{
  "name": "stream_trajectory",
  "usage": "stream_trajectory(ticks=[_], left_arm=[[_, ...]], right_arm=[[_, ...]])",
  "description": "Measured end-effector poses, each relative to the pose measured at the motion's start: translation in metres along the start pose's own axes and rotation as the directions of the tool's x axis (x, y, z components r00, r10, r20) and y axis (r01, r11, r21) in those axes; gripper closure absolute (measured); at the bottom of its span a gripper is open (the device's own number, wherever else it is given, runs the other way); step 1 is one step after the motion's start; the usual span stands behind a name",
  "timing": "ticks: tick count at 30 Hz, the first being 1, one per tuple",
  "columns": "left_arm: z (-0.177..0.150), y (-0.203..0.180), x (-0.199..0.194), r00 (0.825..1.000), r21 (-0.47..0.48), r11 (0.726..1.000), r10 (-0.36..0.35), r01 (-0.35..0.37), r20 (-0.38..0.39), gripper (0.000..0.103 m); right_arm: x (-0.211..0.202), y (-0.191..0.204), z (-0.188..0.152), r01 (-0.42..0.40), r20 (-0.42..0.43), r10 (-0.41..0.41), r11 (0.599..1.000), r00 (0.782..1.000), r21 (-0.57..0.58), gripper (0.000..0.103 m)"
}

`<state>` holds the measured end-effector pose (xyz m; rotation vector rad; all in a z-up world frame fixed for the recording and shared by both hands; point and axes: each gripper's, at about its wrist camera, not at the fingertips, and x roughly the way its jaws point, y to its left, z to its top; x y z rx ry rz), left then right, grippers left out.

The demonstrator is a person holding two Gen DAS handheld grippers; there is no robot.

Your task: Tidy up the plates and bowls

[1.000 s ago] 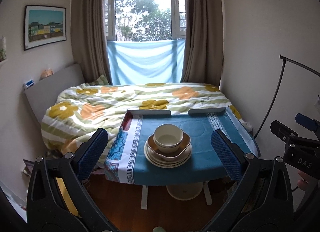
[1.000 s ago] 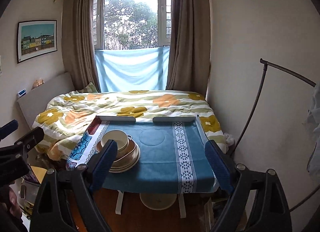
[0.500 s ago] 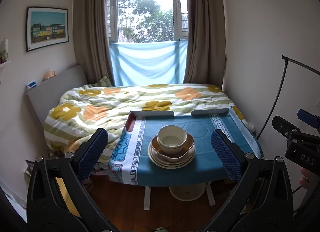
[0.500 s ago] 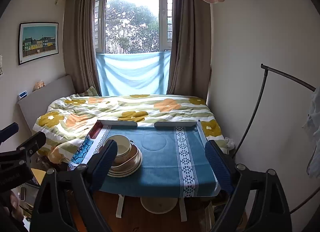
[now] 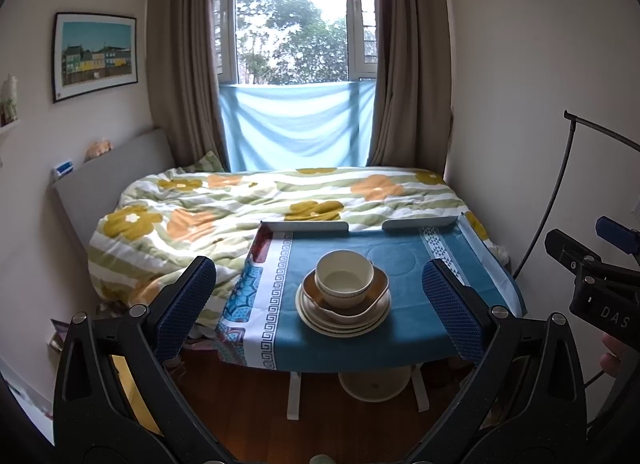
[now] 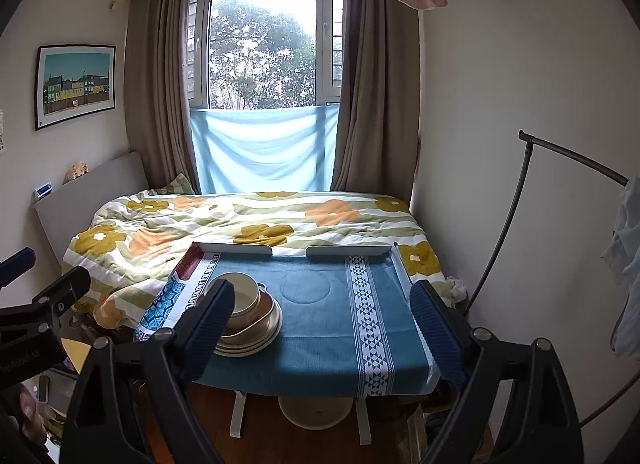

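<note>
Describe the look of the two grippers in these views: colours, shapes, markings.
Both look alike. The left gripper has a black plastic frame with triangular cutouts and silver bolts, and two fingers padded in dark blue textured rubber. The right gripper has the same black frame, bolts and ribbed blue pads. Seen from the side, its black body carries the white letters "DAS". No cables or sleeves show.

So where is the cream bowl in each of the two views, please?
Left wrist view: the bowl sits low and centre, on top of the stack, between the open fingers.
Right wrist view: the bowl is lower left, partly hidden behind the left finger.
Shared landmark: the blue tablecloth under the stack.
</note>
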<state>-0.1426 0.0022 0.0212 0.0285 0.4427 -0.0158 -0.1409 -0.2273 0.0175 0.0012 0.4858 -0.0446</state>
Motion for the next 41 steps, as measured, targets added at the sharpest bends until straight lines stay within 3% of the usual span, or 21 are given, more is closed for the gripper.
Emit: stream_trajectory(ticks=[24,41], left_arm=[[-0.0004,0.001,-0.0004,1.0,0.005,1.0,0.013,-0.013,0.0,0.0],[-0.001,0.0074,-0.0063,0.998,0.011,0.998,0.055,-0.056,0.042,0.0]], right_arm=[[-0.0001,-0.0002,0.001,0.0,0.002,0.0,1.0,1.0,0.0,0.016],[0.0011,-0.0014,0.0026,0.001,0.002,-0.001,1.0,1.0,-0.002,0.016]])
